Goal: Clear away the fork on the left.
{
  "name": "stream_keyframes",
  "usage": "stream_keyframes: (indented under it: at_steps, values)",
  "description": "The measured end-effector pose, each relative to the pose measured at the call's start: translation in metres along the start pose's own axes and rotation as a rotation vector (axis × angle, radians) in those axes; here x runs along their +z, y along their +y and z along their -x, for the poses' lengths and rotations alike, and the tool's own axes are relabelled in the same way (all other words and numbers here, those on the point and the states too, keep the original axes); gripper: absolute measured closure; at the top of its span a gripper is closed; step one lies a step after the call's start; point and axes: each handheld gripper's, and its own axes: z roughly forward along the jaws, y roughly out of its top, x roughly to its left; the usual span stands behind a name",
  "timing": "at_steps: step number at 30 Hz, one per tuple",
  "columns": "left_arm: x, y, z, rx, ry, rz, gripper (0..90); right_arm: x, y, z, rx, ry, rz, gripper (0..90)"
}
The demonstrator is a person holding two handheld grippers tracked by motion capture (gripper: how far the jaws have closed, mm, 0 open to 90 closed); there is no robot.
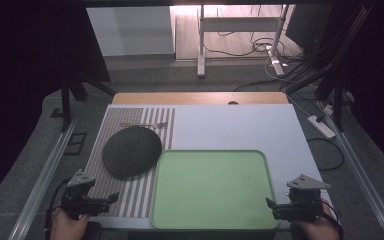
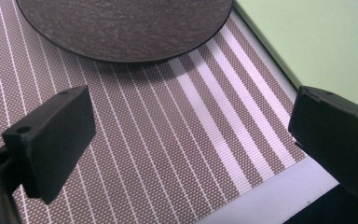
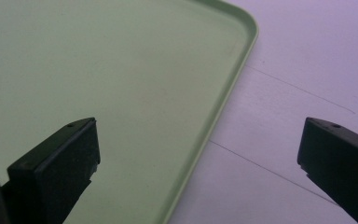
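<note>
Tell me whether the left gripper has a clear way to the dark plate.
Probably yes: the left gripper, jaws open, faces the dark plate across bare striped placemat, with nothing between.

One dark round plate (image 1: 131, 150), one green tray (image 1: 211, 220), one striped placemat (image 1: 130, 200), one fork (image 1: 144, 125), and two hand-held grippers, left gripper (image 1: 114, 198) and right gripper (image 1: 270, 204).

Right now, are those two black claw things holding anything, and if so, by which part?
Nothing is held. The left gripper hangs open over the striped placemat, short of the dark plate. The right gripper hangs open over the green tray's edge.
</note>
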Motion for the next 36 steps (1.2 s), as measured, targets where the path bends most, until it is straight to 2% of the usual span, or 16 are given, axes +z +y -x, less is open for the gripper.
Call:
stream_keyframes:
  at_steps: [1, 4, 9, 16, 19, 31, 36]
  values:
    - [0.000, 0.001, -0.001, -0.003, -0.015, 0.024, 1.4, 0.000, 0.000, 0.000, 0.000, 0.000, -0.001, 0.0]
    - [0.002, 0.003, -0.001, 0.004, -0.028, 0.034, 0.6, 0.000, 0.000, 0.000, 0.000, -0.002, 0.000, 0.0]
    - [0.007, 0.008, 0.001, 0.036, -0.033, 0.025, 0.3, 0.000, 0.000, 0.000, -0.001, -0.003, -0.003, 0.0]
    - [0.014, 0.012, -0.004, 0.042, -0.048, 0.007, 0.3, 0.001, 0.000, 0.000, -0.002, -0.001, -0.005, 0.0]
    - [0.016, 0.013, -0.007, 0.032, -0.060, 0.009, 0.3, 0.001, 0.000, 0.000, -0.002, -0.001, -0.006, 0.0]
    - [0.028, 0.024, -0.017, 0.039, -0.050, 0.011, 0.4, 0.001, 0.000, -0.001, -0.005, -0.001, -0.010, 0.0]
    - [0.033, 0.029, -0.021, 0.056, -0.036, 0.003, 0.6, 0.001, 0.000, -0.001, -0.007, 0.000, -0.011, 0.0]
